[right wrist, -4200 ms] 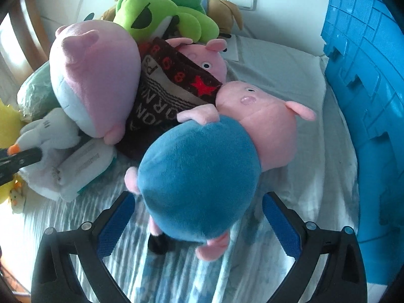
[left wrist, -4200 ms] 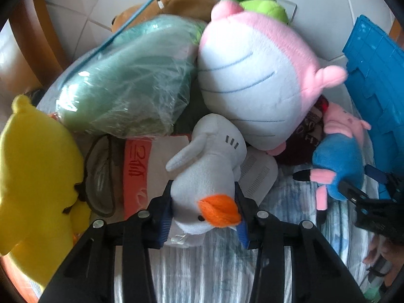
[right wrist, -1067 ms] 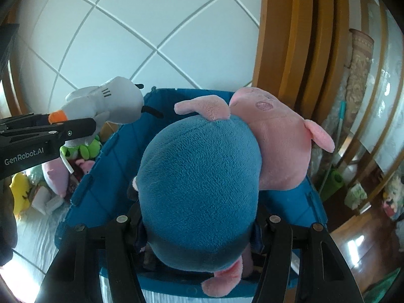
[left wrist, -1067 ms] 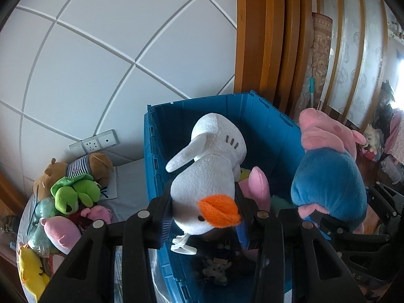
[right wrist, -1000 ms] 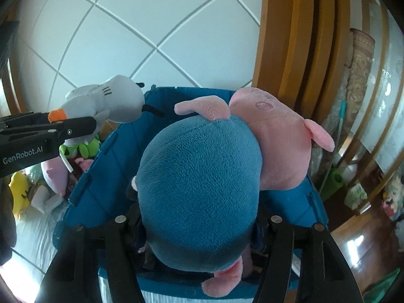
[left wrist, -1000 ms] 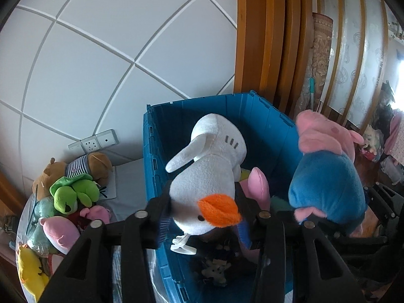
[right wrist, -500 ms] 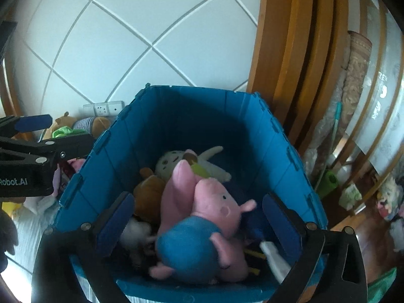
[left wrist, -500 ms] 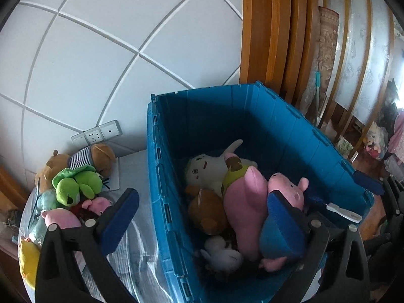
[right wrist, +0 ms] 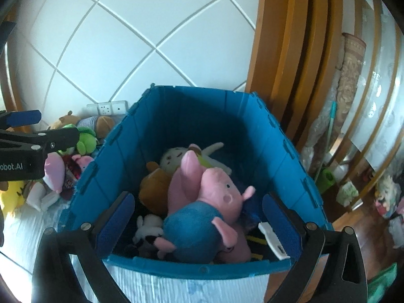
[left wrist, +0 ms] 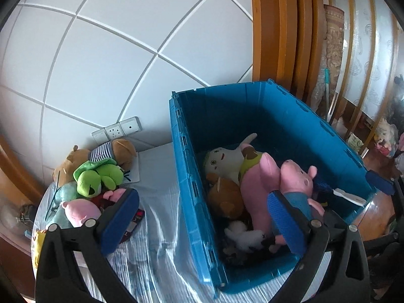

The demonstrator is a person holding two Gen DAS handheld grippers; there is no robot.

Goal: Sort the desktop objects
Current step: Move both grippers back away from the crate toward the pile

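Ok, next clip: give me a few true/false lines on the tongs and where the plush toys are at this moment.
1. Both tongs, left and right, are open and hold nothing. True.
2. The blue-bodied pig plush lies inside the blue bin. True.
3. The green frog plush is in the bin. False: it sits in the pile outside, left of the bin.
4. The bin has a lid closed over it. False: its top is open, toys visible inside.
5. A brown plush lies in the bin. True.

Bright daylight fills both views, strongest at the right edge. Glare streaks the plastic sheet [left wrist: 161, 247] at lower centre of the left view. The bin [right wrist: 192, 116] interior is shadowed. Fisheye bends tile lines; corners vignette black.
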